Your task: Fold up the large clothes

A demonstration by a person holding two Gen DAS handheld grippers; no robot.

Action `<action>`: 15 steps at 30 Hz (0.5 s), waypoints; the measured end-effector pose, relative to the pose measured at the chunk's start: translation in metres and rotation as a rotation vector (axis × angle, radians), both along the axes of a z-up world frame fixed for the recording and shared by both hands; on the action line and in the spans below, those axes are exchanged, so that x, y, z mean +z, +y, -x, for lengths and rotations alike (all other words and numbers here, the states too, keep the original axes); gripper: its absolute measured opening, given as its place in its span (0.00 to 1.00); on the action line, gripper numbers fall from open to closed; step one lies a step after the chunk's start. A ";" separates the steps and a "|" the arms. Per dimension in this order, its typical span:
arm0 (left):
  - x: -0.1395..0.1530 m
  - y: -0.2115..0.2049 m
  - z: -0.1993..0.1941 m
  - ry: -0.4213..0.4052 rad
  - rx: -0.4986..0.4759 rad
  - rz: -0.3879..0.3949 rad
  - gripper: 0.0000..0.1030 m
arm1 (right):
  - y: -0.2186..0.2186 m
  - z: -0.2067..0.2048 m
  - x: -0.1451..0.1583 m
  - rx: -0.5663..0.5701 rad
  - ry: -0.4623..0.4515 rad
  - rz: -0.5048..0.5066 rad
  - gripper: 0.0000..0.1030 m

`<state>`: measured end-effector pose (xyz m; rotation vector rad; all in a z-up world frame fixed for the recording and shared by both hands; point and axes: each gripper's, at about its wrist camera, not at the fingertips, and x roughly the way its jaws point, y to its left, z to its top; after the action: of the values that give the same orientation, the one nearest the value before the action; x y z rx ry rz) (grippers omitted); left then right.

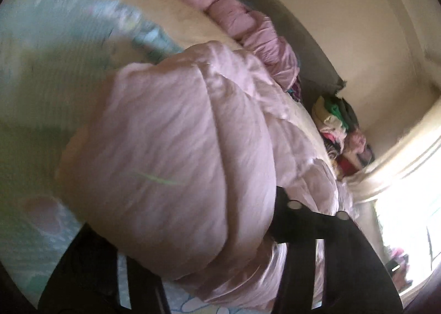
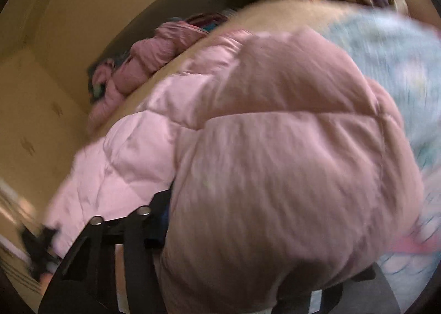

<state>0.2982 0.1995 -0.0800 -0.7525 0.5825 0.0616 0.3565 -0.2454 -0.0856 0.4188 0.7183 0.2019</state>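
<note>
A pale pink puffer jacket (image 1: 171, 132) lies on a bed and fills the middle of both wrist views. In the left wrist view its padded bulk bulges up between the black fingers (image 1: 292, 212) of my left gripper (image 1: 187, 220), which is shut on it. In the right wrist view the same jacket (image 2: 275, 148) swells between the fingers (image 2: 162, 203) of my right gripper (image 2: 264, 234), also shut on it. Most of each far finger is hidden under the fabric. Both pictures are blurred.
The bed has a light blue patterned sheet (image 1: 41, 27) and a cream cover (image 1: 154, 2). A second, darker pink jacket (image 1: 237, 13) lies bunched along the far edge by the wall. A heap of mixed clothes (image 1: 341, 121) sits in the corner near a bright window (image 1: 408, 203).
</note>
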 end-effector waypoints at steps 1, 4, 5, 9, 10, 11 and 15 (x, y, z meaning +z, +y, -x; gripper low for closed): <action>0.008 -0.004 0.004 -0.007 -0.008 -0.033 0.32 | 0.004 0.002 0.005 0.015 -0.024 0.051 0.41; 0.024 -0.012 0.014 -0.015 -0.026 -0.104 0.29 | 0.022 0.015 0.024 0.059 -0.102 0.185 0.37; 0.027 -0.015 0.018 -0.019 -0.031 -0.122 0.28 | 0.028 0.022 0.030 0.074 -0.130 0.221 0.37; 0.046 -0.024 0.038 -0.038 -0.048 -0.220 0.27 | 0.047 0.051 0.049 0.135 -0.237 0.349 0.35; 0.052 -0.027 0.046 -0.044 -0.052 -0.242 0.27 | 0.051 0.058 0.053 0.153 -0.263 0.377 0.35; 0.053 -0.027 0.049 -0.047 -0.051 -0.250 0.27 | 0.055 0.067 0.056 0.167 -0.282 0.394 0.35; 0.065 -0.030 0.067 -0.056 -0.049 -0.272 0.27 | 0.057 0.098 0.063 0.202 -0.324 0.424 0.34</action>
<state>0.2315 0.1694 -0.0146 -0.4743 0.5262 0.0729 0.2584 -0.1885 -0.0229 -0.0928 0.4650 0.2917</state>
